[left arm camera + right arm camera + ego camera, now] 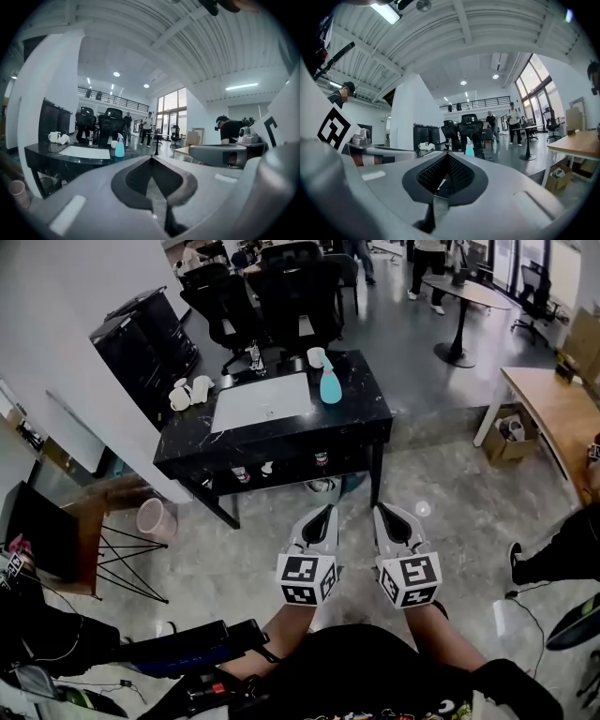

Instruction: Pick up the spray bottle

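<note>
Left gripper (pixel 328 510) and right gripper (pixel 381 509), both white plastic, are held side by side over the grey floor, well short of the black marble-look table (pixel 366 413). Both have their jaws pressed together with nothing between them. The pale blue spray bottle with white nozzle (pixel 330 385) stands upright on the table's far right part, just right of the white rectangular mat (pixel 262 401).
</note>
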Demonstrator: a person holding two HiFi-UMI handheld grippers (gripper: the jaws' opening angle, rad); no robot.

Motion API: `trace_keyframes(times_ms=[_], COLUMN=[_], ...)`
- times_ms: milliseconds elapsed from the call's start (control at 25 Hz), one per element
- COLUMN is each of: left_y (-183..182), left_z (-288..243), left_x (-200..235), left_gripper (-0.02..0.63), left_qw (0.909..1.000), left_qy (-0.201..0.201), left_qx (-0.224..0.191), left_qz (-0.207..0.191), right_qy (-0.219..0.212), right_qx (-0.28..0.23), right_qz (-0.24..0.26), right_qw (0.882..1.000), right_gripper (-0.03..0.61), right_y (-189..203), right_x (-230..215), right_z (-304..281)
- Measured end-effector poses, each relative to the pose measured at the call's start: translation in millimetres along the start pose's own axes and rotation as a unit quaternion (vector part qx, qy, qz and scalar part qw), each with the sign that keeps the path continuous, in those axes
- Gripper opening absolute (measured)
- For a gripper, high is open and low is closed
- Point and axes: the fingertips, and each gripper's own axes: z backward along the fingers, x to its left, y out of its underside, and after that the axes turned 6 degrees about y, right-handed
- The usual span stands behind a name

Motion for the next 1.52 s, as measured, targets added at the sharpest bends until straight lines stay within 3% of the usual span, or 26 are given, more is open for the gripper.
trace_keyframes(times_ms=[200, 560, 760, 1200, 1520], left_y=[6, 11, 3, -59, -71], left_z=[-21, -62, -107, -201, -259], left_x=[-2, 41, 102, 278, 334], left_gripper=[0.000, 0.000, 0.000, 0.000, 0.000], left_qw=[0.9999, 0.9997, 0.9998, 0.9987, 0.9961], left_qy=[-0.011, -0.014, 0.004, 0.049, 0.087], left_qx=[0.012, 0.013, 0.004, -0.010, -0.003], left_qz=[-0.001, 0.012, 0.019, 0.010, 0.014], right_qy=[0.000, -0.014, -0.003, 0.047, 0.080], right_qx=[0.012, 0.026, 0.027, 0.023, 0.041], right_qz=[-0.015, -0.010, 0.001, 0.001, 0.008], right_qw=[1.000, 0.999, 1.000, 0.999, 0.996], right_gripper=[0.026, 0.026, 0.026, 0.026, 0.026], right_y=[11, 23, 20, -13, -12], right_x=[-28, -31, -30, -7, -12], right_z=[-16, -73, -146, -344, -413])
